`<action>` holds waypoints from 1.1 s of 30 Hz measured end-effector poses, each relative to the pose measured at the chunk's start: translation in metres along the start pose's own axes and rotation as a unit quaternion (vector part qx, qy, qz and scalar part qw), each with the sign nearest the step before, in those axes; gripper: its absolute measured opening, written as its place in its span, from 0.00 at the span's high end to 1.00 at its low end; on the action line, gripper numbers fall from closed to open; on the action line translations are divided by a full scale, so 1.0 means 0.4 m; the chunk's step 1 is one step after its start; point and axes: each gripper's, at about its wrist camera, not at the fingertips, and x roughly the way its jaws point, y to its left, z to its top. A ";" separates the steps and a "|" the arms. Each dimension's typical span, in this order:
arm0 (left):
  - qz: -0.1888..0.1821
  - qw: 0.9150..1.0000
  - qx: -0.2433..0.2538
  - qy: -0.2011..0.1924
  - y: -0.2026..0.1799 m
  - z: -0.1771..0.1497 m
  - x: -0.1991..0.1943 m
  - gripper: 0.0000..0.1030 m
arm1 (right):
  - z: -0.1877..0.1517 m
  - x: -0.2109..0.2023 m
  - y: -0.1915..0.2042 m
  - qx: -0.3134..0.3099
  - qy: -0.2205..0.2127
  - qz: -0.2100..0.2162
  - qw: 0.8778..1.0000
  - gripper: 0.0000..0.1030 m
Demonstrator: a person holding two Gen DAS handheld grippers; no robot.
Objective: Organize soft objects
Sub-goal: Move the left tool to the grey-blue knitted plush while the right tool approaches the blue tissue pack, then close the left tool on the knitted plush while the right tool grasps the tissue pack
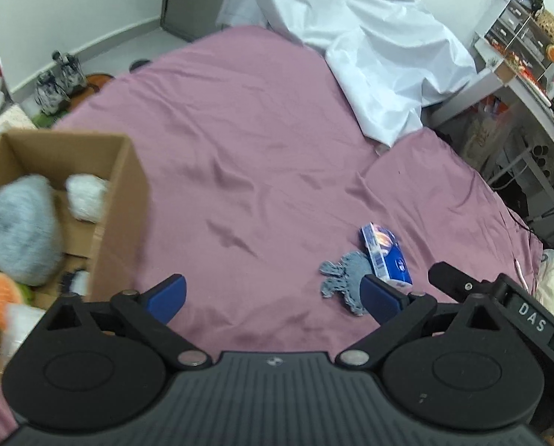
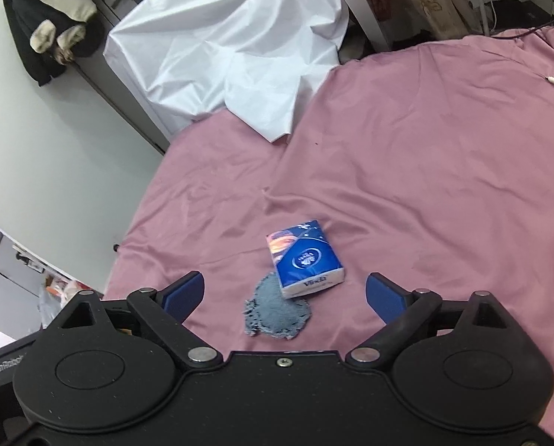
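Note:
A blue tissue pack (image 2: 305, 258) lies on the pink bedsheet (image 2: 425, 148), partly on top of a grey-blue crocheted piece (image 2: 277, 314). My right gripper (image 2: 284, 295) is open and empty, hovering just above and short of both. In the left wrist view the tissue pack (image 1: 386, 256) and the crocheted piece (image 1: 342, 278) lie to the right, next to my right finger pad (image 1: 379, 297). My left gripper (image 1: 273, 297) is open and empty over bare sheet. A cardboard box (image 1: 124, 200) at the left holds a grey plush (image 1: 20, 226), a white soft item (image 1: 85, 197) and an orange one (image 1: 2, 293).
A crumpled white sheet (image 1: 370, 37) lies at the far side of the bed, also in the right wrist view (image 2: 221, 48). A cluttered desk (image 1: 530, 74) stands at the right. The right gripper's body (image 1: 500, 297) shows at the lower right. A dark jacket (image 2: 50, 18) hangs on the wall.

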 end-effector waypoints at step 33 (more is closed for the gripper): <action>-0.064 0.994 -0.049 0.076 -0.116 -0.013 0.271 0.76 | 0.031 0.109 -0.104 0.075 0.022 -0.007 0.997 0.27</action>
